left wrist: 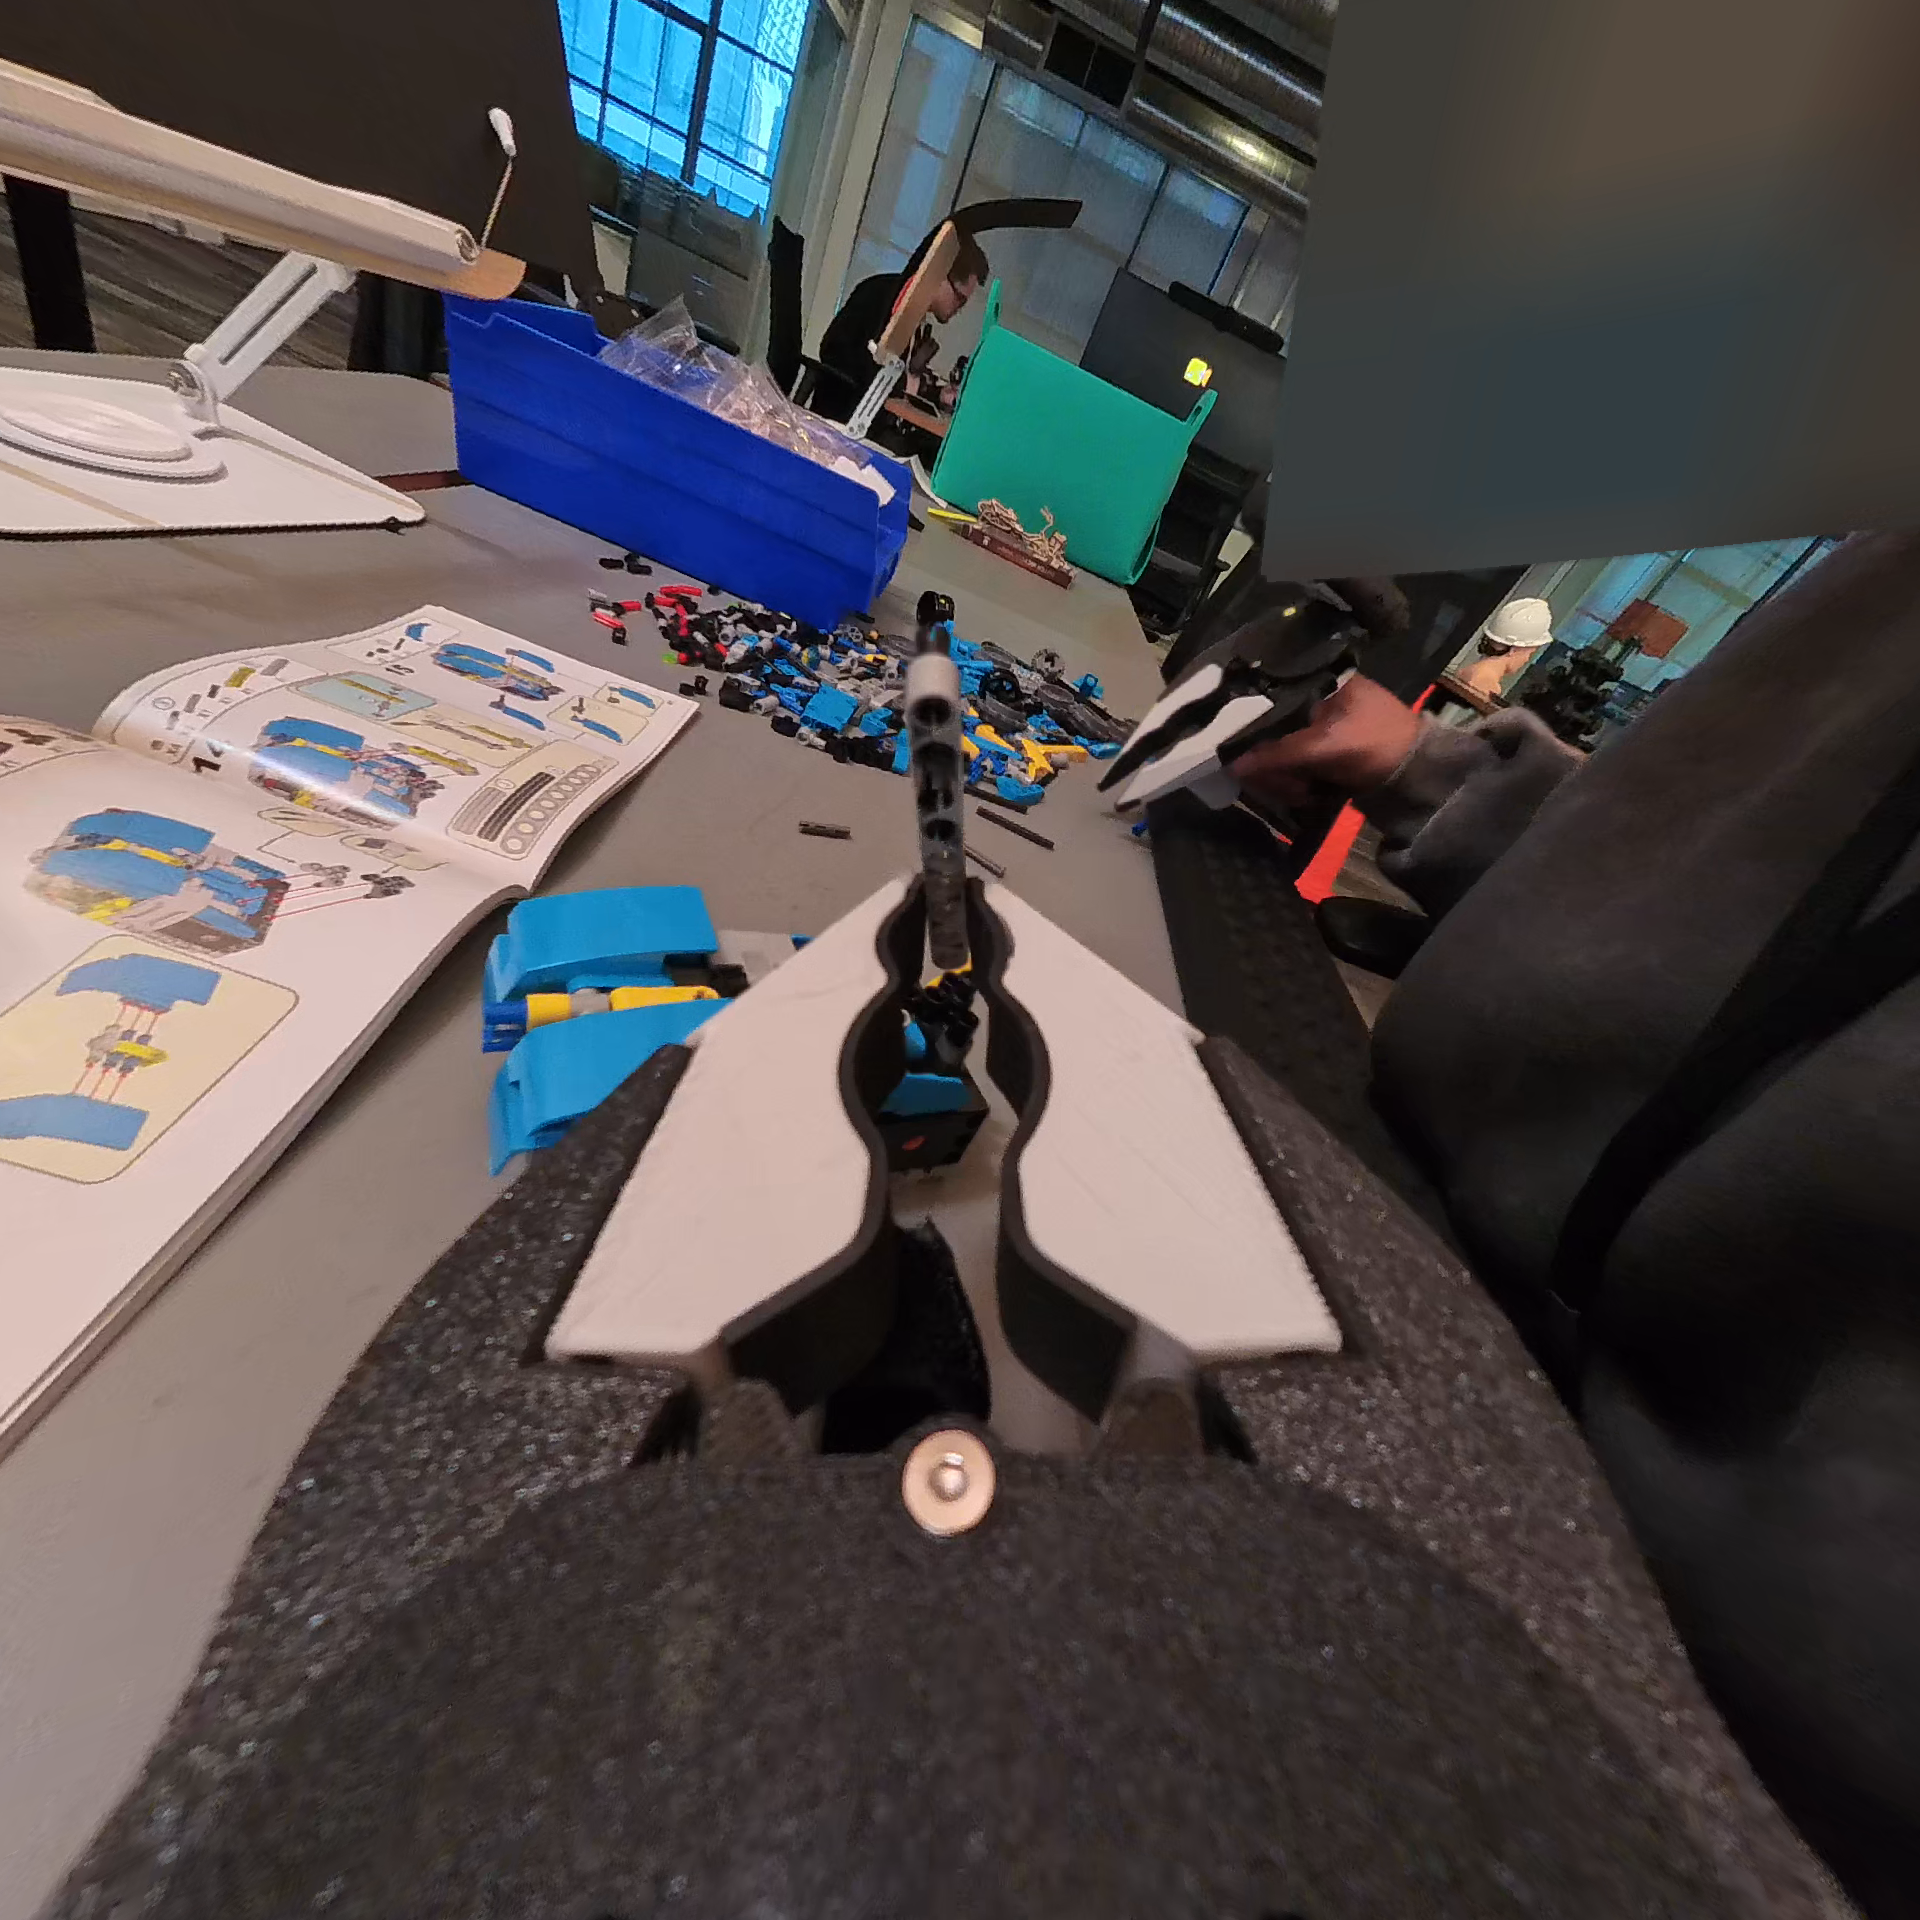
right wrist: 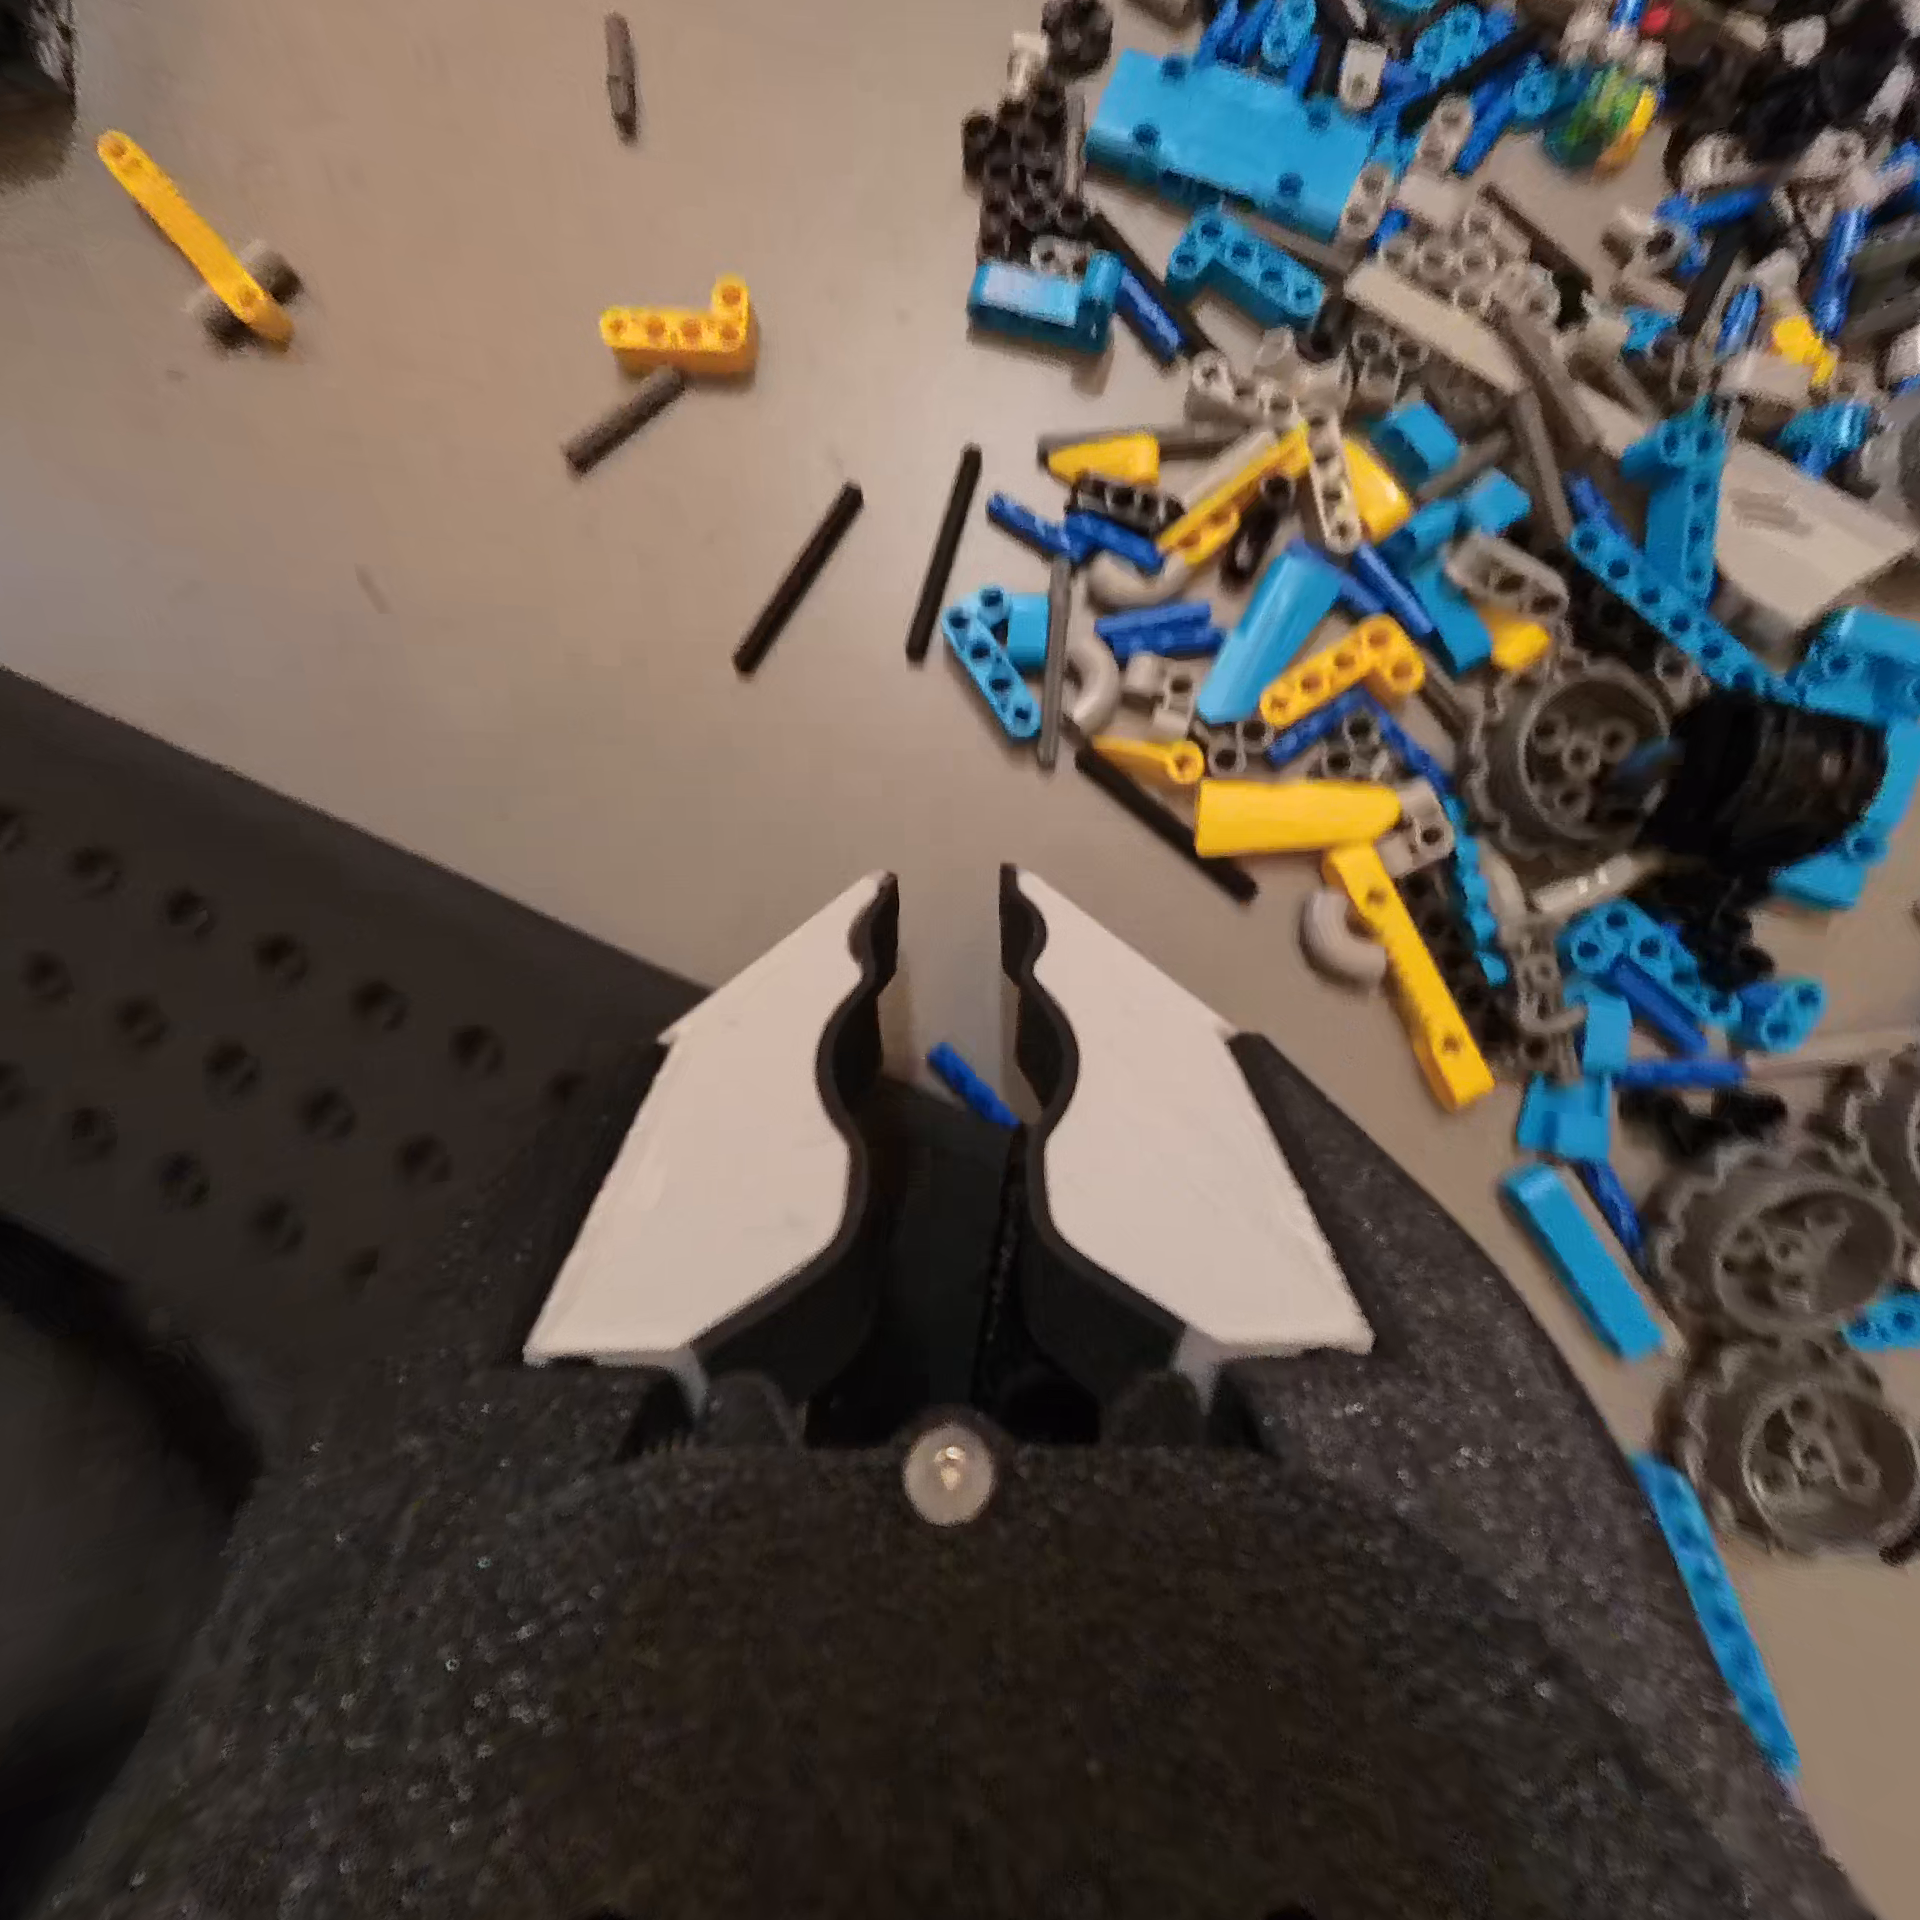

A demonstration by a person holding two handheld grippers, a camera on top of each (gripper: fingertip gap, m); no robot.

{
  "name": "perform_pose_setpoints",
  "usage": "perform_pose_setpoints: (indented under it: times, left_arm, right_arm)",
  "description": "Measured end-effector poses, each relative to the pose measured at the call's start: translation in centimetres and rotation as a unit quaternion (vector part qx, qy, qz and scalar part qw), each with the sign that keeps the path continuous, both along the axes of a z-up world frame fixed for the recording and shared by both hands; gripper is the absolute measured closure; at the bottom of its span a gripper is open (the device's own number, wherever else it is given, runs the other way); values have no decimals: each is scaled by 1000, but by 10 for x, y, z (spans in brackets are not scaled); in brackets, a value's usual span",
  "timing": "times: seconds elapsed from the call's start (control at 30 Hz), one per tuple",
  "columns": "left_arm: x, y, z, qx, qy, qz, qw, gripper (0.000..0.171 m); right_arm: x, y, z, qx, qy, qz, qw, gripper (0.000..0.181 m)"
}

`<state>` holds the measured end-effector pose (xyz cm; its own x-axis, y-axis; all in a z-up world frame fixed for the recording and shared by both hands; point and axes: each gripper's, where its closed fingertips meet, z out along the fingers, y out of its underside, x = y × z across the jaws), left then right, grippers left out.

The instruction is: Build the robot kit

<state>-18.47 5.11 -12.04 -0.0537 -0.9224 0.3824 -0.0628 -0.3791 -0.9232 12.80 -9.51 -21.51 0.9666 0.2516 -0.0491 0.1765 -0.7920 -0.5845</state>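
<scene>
White jaws, black-lined; speckled black foam bodies

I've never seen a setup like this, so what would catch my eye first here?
Probably the heap of blue, yellow and black building pieces spread over the grey table, with the open right gripper hovering at its edge. The left gripper pinches a dark holed beam upright, beside an open instruction booklet.
</scene>
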Motion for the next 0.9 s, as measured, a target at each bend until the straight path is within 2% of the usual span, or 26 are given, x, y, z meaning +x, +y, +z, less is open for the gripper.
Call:
perform_pose_setpoints:
  times: [0.2,0.27,0.37,0.47,0.6,0.7,0.77,0.9]
  left_arm:
    - [1,-1,-1,-12,0,-8,1000,165]
    - [0,0,-1,-19,-3,-8,1000,165]
    - [-1,1,-1,-22,-4,-8,1000,164]
    - [-1,1,-1,-15,-2,-4,1000,164]
    - [-1,3,-1,-7,-1,0,1000,164]
    - [-2,5,-1,-4,0,3,1000,165]
    - [-2,5,-1,-6,1,2,1000,165]
    - [-2,4,-2,-13,0,-4,1000,165]
  right_arm:
    - [47,-40,12,-20,-44,-75,996,164]
    - [64,-46,18,-12,-57,-106,993,164]
    - [74,-43,26,17,-32,-141,989,164]
    - [63,-28,30,54,35,-149,987,164]
    - [23,-1,33,109,103,-109,983,164]
    - [9,14,29,146,89,-88,981,164]
    - [8,22,24,166,91,-101,977,167]
    - [18,23,23,173,44,-125,976,167]
